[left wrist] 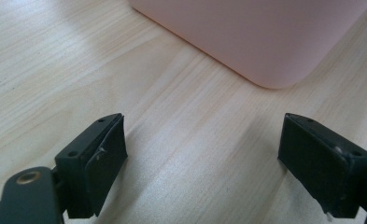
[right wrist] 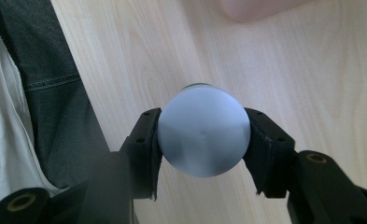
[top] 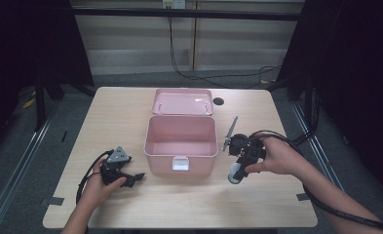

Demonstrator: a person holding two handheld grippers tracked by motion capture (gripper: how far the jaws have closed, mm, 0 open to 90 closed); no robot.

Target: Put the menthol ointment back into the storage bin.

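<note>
Right hand-held gripper (right wrist: 203, 149) clamping pale round-ended object (right wrist: 203, 129), identity unclear

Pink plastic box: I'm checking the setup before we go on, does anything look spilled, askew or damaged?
Nothing stands out. The pink plastic box sits square and open, lid back; the right gripper holds a pale round-ended cylinder; the left gripper is open.

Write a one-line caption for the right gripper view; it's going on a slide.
Right gripper clamps a pale round-ended cylinder above the wooden table.
</note>
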